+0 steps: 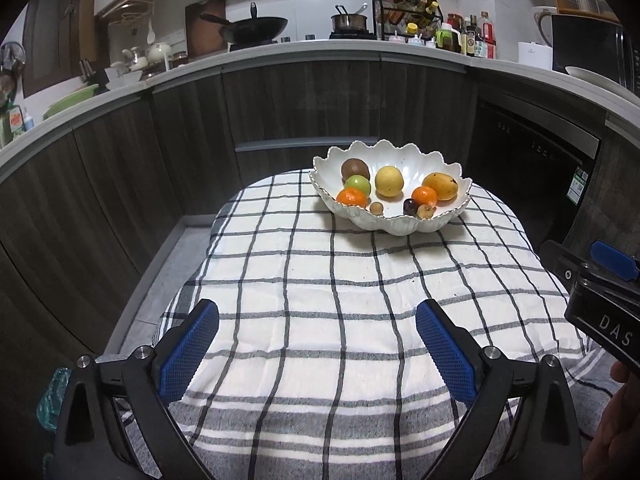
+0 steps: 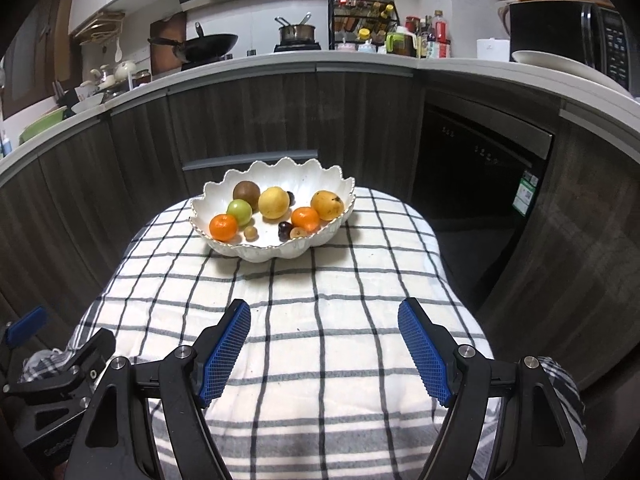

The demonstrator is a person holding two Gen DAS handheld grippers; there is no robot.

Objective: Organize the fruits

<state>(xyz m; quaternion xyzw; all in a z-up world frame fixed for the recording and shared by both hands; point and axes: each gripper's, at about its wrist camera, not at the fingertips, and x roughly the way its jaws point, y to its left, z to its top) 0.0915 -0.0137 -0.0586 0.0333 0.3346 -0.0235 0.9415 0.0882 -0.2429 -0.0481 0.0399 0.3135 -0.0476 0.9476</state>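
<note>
Your left gripper hung over the near part of the checked cloth that covered the worktop, its blue fingers spread wide with nothing but cloth showing between them. Your right gripper was just beside it, also over the near cloth, fingers apart and empty, though set a little narrower than the left pair. In the left wrist view part of the right gripper's black body and one blue pad showed at the right edge, with a bit of your hand below it.

All the fruit lay in the white scalloped bowl, which stood on the far part of the cloth, well apart from both grippers. Reading across the bowl from the left:
- A brown round fruit sat at the back left, with a green one touching it in front.
- An orange tangerine lay at the front left, against the green fruit.
- A small tan fruit rested alone near the front rim.
- A yellow round fruit stood in the middle.
- A dark purple fruit and another small tan one lay together at the front right, just before a second tangerine.
- A yellow-orange mango lay at the far right, touching that tangerine.

In the right wrist view a second dark fruit peeped out behind the yellow one.

Behind the worktop ran dark cabinet fronts under a kitchen counter carrying a wok, a saucepan and a rack of bottles.
</note>
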